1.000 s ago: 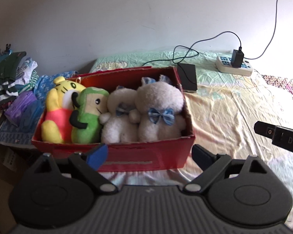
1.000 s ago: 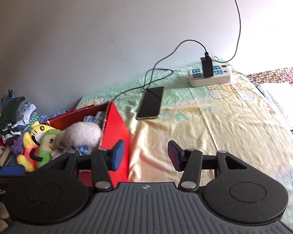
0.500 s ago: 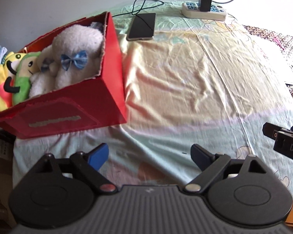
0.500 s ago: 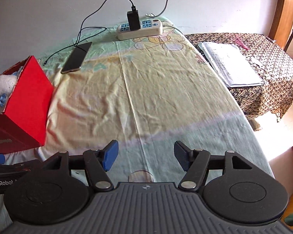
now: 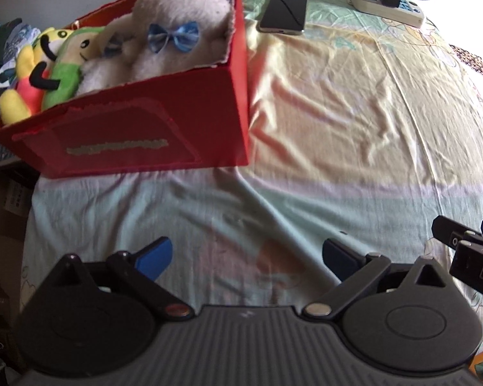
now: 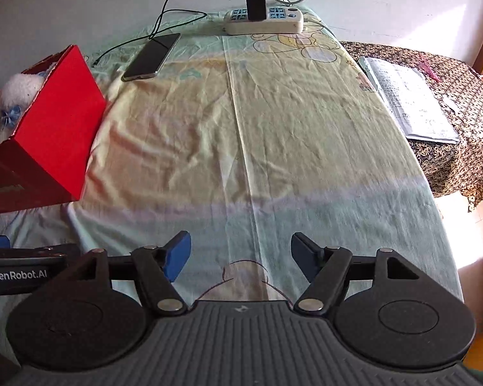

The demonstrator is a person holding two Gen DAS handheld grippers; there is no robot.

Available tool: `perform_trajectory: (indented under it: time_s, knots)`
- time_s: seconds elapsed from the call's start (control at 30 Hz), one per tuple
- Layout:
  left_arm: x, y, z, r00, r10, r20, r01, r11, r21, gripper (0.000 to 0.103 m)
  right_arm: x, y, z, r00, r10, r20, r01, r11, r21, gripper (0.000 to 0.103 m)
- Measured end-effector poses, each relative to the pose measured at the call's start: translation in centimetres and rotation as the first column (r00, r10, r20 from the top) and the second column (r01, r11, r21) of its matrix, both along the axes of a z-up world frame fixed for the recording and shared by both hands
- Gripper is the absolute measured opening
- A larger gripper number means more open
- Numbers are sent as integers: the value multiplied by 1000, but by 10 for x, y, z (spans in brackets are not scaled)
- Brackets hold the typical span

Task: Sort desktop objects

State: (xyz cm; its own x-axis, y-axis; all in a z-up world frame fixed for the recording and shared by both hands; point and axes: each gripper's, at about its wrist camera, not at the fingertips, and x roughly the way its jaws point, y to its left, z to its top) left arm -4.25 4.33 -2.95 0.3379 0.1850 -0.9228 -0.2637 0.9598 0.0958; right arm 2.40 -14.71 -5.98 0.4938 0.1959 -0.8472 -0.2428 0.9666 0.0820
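Red box [image 5: 164, 122] sits at the left side of the bed, on the sheet [image 5: 338, 122]. I see it packed with plush toys: big white one with a blue bow [image 5: 177, 29] at the right end, a second white plush [image 5: 103, 74] beside it, then a green one [image 5: 67, 64], then a yellow one [image 5: 19, 77] at the far left. All are inside the box, pressed together. In the right wrist view only the box's right wall [image 6: 61, 122] and a bit of white plush show.

My left gripper [image 5: 247, 255] hangs over bare sheet in front of the box, fingers spread wide, nothing between them. My right gripper [image 6: 241, 254] is just beside it to the right, also over bare sheet, fingers spread, holding nothing. Each gripper's tip shows at the edge of the other's view.

Behind the box: a phone [image 6: 151, 56] lies flat on the sheet with a cable [image 6: 177, 16] running toward a power strip [image 6: 264, 21] at the far edge, a black charger [image 6: 255, 4] plugged into it. To the right of the bed, a table with patterned cloth [image 6: 460, 148] carries a stack of papers [image 6: 409, 103]. Clothes [image 5: 0, 41] are piled left of the box.
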Motion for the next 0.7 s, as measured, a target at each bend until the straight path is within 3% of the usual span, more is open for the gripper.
perform_trajectory:
  time_s: [0.27,0.7]
  knots:
    - [-5,48,2,995,103,-21,-103,995,-4,100,-7,47,-1,992,126,-6,-126,992,-4,72]
    - [-15,115,9,988,155,-25,-154,988,27,98,-24,122,10,972,233,17,-233,972,-13,76]
